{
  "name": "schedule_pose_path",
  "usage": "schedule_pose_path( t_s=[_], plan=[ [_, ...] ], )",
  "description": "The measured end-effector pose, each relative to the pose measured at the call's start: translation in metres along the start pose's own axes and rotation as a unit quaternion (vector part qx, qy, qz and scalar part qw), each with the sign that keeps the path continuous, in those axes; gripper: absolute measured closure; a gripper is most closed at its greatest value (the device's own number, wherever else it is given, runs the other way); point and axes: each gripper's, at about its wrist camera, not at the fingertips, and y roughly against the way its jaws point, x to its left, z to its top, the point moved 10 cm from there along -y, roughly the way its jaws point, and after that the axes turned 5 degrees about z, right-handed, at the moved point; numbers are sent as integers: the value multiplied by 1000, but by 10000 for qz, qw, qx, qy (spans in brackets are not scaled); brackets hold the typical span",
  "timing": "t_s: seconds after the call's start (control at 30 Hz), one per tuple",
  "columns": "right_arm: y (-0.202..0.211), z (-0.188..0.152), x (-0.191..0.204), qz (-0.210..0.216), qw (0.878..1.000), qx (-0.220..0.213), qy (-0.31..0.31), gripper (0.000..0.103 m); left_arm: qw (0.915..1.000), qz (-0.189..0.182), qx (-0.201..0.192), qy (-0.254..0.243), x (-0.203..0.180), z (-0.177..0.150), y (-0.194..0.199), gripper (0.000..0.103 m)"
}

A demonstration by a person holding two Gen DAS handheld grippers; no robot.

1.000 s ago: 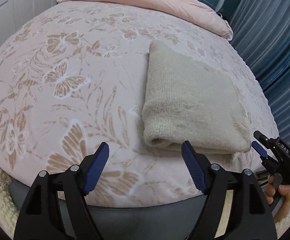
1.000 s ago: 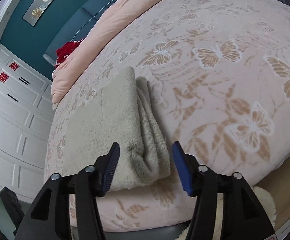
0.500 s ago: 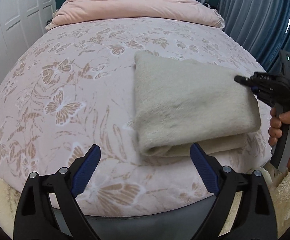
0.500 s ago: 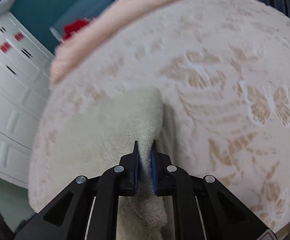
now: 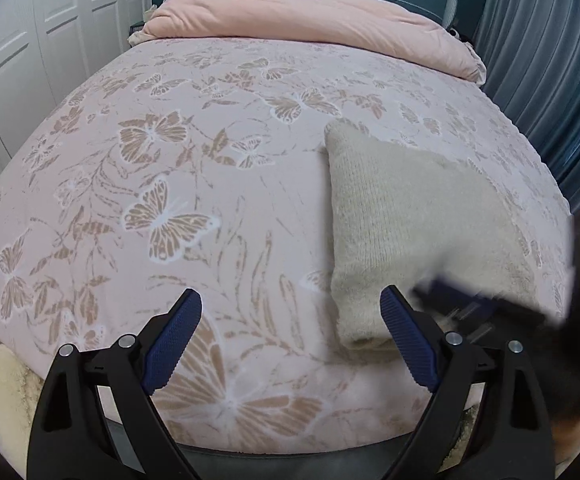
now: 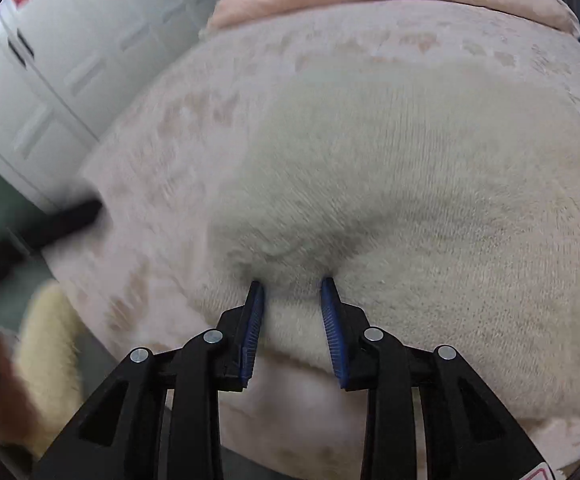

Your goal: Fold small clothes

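On the left, our left gripper (image 5: 290, 340) is wide open with nothing in it, above the butterfly bedspread (image 5: 170, 184) just beside the near corner of the folded beige fuzzy cloth (image 5: 409, 232). That cloth lies on the right side of the bed, and our right gripper (image 6: 293, 312) sits on its near edge with the blue pads (image 6: 254, 320) partly apart and fluff between them; the jaws have just been opening a bit, and the blur means we cannot be sure they pinch it. If the right gripper slides or pulls away fast with fluff caught, it could drag the top layer and undo the fold, and our grippers are near enough to bump.
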Motion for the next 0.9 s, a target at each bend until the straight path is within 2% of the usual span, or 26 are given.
schedule_pose_path(
  t_s=[0.07,0.13,0.17,0.23,0.27,0.37,0.5,0.53,0.57,0.6,0.7,0.73,0.77,0.8,0.83,0.9],
  plan=[
    [29,5,-3,349,9979,-51,-538,75,10000,27,-63,-67,-2,9,3,14],
    [78,26,-24,615,9893,-702,-1124,77,9998,-99,-110,-128,-8,17,5,14],
    [103,37,-44,488,9847,-1045,-1308,75,9997,-135,-126,-162,-11,19,4,14],
    [134,56,-97,39,9759,-1382,-1689,57,9993,-273,-130,-235,-24,20,0,13],
    [141,65,-125,-112,9702,-1469,-1924,54,9990,-325,-112,-279,-32,19,-4,13],
    [129,85,-192,-342,9600,-1271,-2472,51,9978,-483,68,-438,-63,7,-20,13],
    [75,106,-226,-270,9581,-742,-2753,51,9957,-276,334,-819,-92,-18,-48,13],
    [63,110,-223,-106,9593,-600,-2756,57,9950,-230,425,-878,-96,-25,-55,13],
    [59,119,-218,72,9611,-617,-2690,70,9944,-124,498,-925,-96,-29,-60,13],
    [64,130,-213,138,9642,-754,-2537,93,9941,-42,526,-945,-95,-33,-64,13],
    [89,157,-198,244,9688,-1383,-2041,93,9941,-49,600,-897,-91,-36,-69,12],
    [80,155,-206,88,9704,-1298,-2033,94,9941,-50,636,-877,-91,-37,-70,11],
    [57,143,-221,-168,9723,-908,-2145,94,9941,-68,687,-837,-90,-38,-73,11],
    [29,125,-235,-358,9735,-326,-2235,92,9943,-92,713,-790,-89,-38,-75,10],
    [16,113,-243,-428,9729,-117,-2269,89,9944,-86,728,-760,-89,-39,-77,9],
    [40,117,-241,-278,9672,-572,-2458,87,9940,-90,793,-748,-91,-41,-81,9]
  ],
)
